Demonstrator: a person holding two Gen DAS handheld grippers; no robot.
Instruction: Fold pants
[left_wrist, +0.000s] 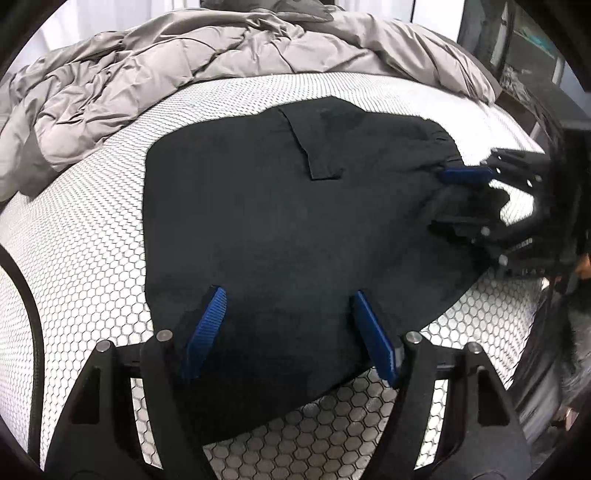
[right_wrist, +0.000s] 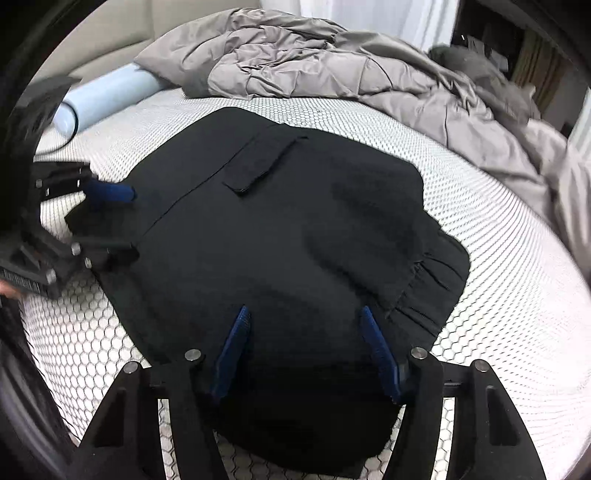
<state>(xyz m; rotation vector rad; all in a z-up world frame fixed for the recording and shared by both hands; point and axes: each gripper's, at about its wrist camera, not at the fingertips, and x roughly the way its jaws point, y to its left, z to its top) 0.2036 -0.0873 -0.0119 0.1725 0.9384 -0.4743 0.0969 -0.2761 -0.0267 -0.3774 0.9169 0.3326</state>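
Left gripper jaws apart, blue pads over the near edge of the black pants, no visible pinch; right gripper likewise parted above the waistband end (gathered elastic just right of it). Pants lie folded into a compact block, pocket flap upward, on the honeycomb-patterned mattress. Crumpled grey duvet bunched behind; pale blue roll at far left.

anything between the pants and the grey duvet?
Nothing: a bare strip of honeycomb mattress separates the pants from the duvet. Both wrist views show it.
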